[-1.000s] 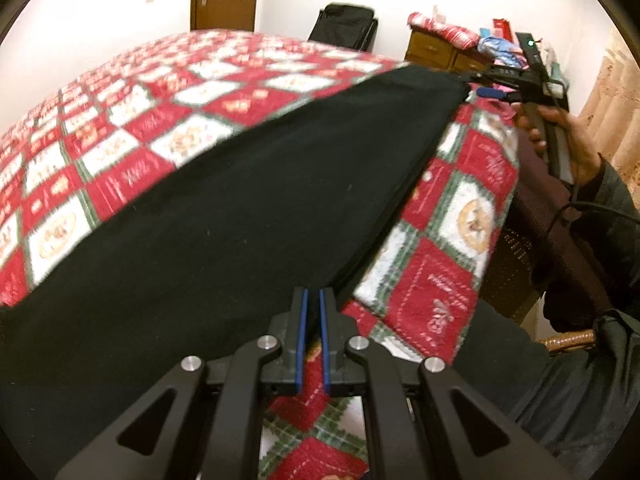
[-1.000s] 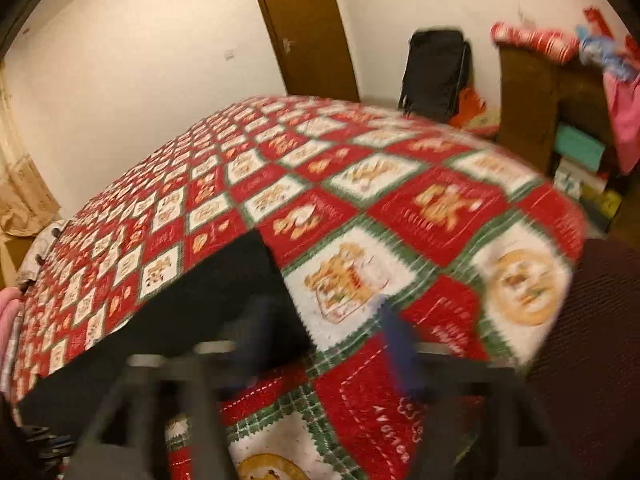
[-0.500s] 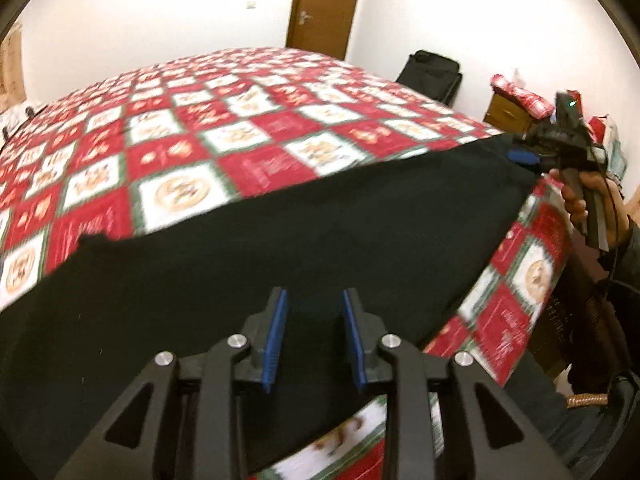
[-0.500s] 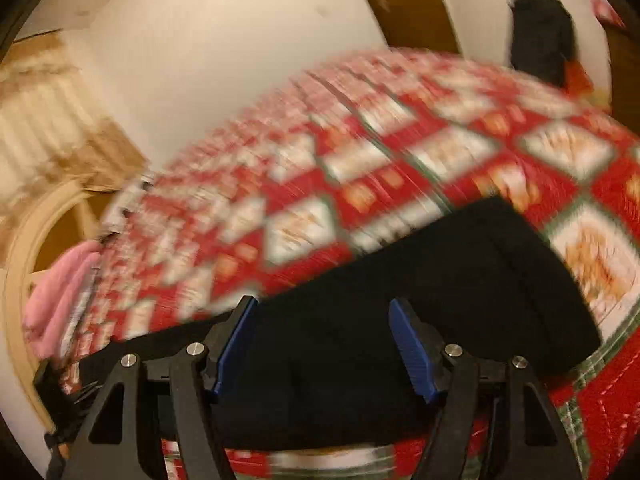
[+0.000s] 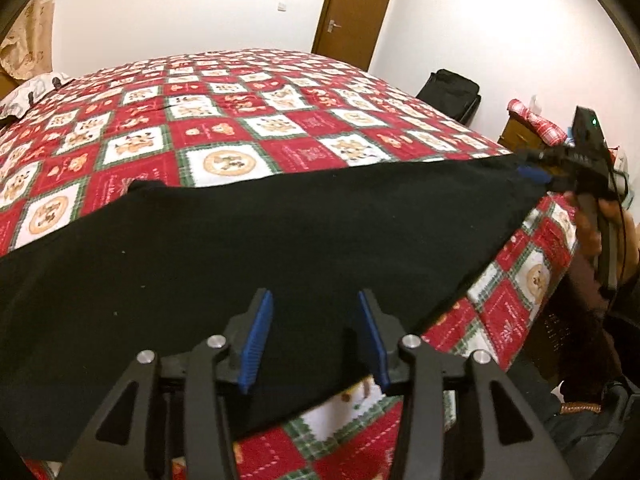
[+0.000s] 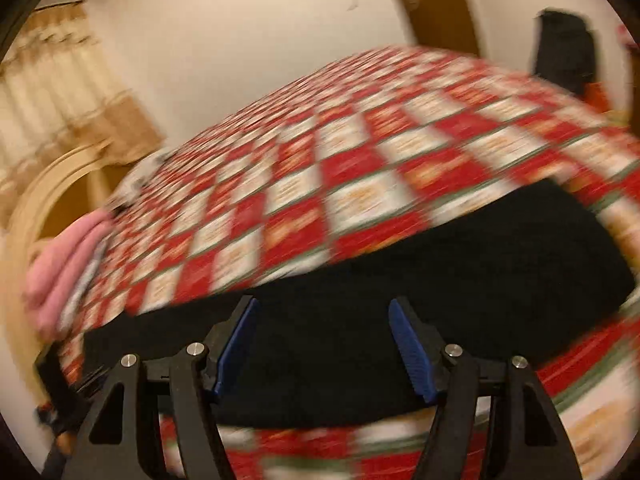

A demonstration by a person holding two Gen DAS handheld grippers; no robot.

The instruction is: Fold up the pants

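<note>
Black pants (image 5: 256, 248) lie flat in a long band across the near part of the red-and-white checked bedspread (image 5: 224, 120). My left gripper (image 5: 314, 300) hovers over their near edge. Its jaws are opening, the blue pads stand apart, and only flat cloth lies below them. In the same view my right gripper (image 5: 534, 164), held in a hand (image 5: 592, 228), sits at the pants' far right end. The blurred right wrist view shows the pants (image 6: 460, 264) under my right gripper (image 6: 323, 308), which is open and holds nothing.
The bed's front edge drops off beside a person's dark sleeve (image 5: 624, 320). A pink cloth (image 6: 64, 272) and a cream headboard (image 6: 36, 200) are at the bed's left. A black bag (image 5: 452, 94), a door (image 5: 352, 12) and a cluttered dresser (image 5: 532, 128) stand behind.
My left jaws, shut at the pants' near edge a second ago, have parted, and the view has swung left. My right gripper stayed open and swept across so the pants now lie under it.
</note>
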